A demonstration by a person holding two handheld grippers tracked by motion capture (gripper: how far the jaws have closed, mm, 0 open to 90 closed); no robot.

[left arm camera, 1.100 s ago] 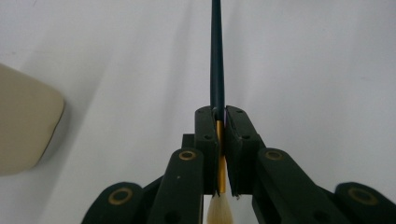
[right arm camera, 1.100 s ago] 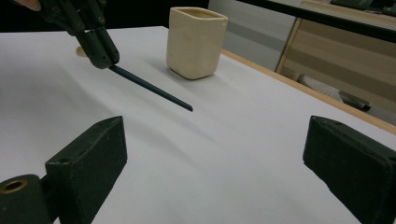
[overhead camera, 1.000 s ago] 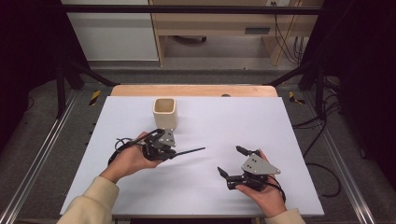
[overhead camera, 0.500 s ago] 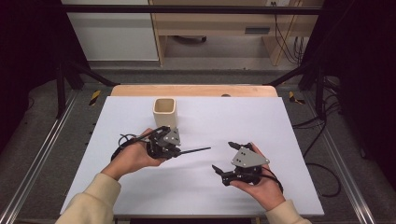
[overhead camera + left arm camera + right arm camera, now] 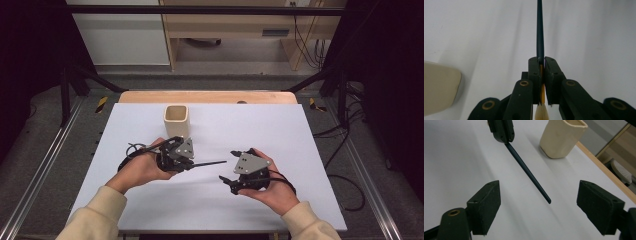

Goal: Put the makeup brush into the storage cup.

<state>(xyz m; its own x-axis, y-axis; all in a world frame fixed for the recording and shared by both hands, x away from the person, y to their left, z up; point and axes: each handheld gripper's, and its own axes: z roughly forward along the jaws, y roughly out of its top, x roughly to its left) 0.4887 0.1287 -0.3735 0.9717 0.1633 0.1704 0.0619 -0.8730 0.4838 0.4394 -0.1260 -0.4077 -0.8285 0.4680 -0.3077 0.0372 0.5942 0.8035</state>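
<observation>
My left gripper [image 5: 189, 163] is shut on a paintbrush [image 5: 210, 163] and holds it level over the white table, its dark handle pointing right. In the left gripper view the jaws [image 5: 542, 62] clamp the brush at its gold ferrule, pale bristles [image 5: 541, 113] trail behind, and the handle [image 5: 540, 30] runs straight ahead. My right gripper [image 5: 229, 165] is open, its jaws facing the handle's free tip. In the right gripper view [image 5: 541, 195] the handle [image 5: 526, 170] ends between and just beyond the two pads, untouched. A cream square cup [image 5: 176, 120] stands upright behind the left hand.
The white table top [image 5: 300, 145] has a wooden strip along its far edge [image 5: 210, 96]. The cup [image 5: 562, 138] shows at the upper right of the right gripper view, and its side [image 5: 439, 87] at the left of the left gripper view. Cables trail from both grippers.
My right gripper has moved left toward the brush handle's tip, staying open. The left gripper, still clamping the brush, has shifted slightly.
</observation>
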